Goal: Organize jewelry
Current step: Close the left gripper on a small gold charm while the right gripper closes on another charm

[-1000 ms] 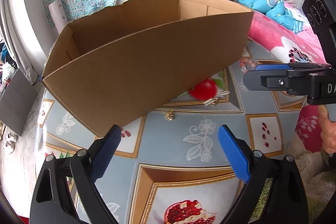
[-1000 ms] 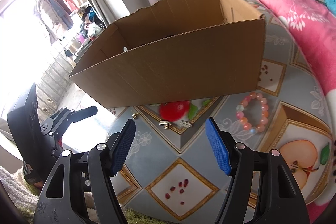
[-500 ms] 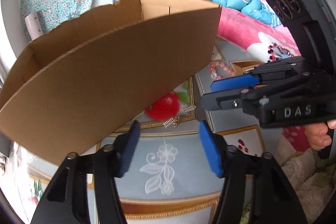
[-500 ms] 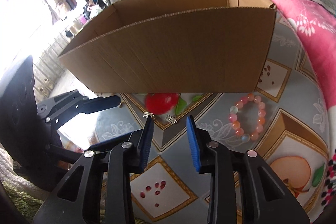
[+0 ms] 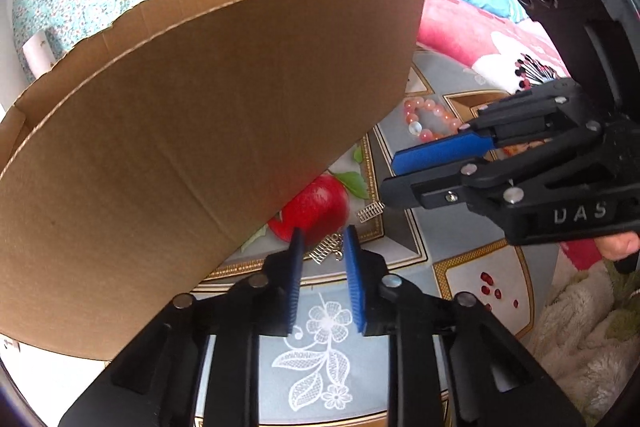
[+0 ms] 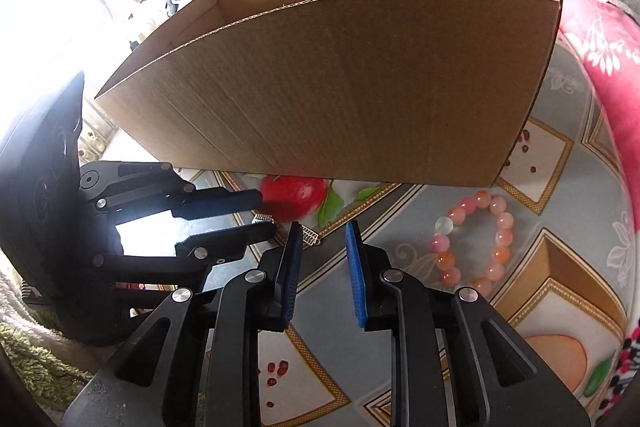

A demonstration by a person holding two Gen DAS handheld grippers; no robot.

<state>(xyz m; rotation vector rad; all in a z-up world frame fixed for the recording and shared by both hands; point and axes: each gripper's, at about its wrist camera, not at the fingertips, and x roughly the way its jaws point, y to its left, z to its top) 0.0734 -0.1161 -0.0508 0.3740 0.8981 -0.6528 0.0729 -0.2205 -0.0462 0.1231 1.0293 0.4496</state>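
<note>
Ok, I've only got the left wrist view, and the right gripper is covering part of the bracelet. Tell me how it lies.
Observer: The bead bracelet is a closed loop, flat on the tablecloth, clear of the cardboard box.
Operator: Now report the right gripper's jaws.
Observer: The right gripper has just been closing its jaws; a narrow gap remains between the blue pads.
Operator: Give me the silver piece nearest it.
Observer: That silver piece lies on the cloth at the tip of the left-hand pad; I cannot tell whether they touch.
</note>
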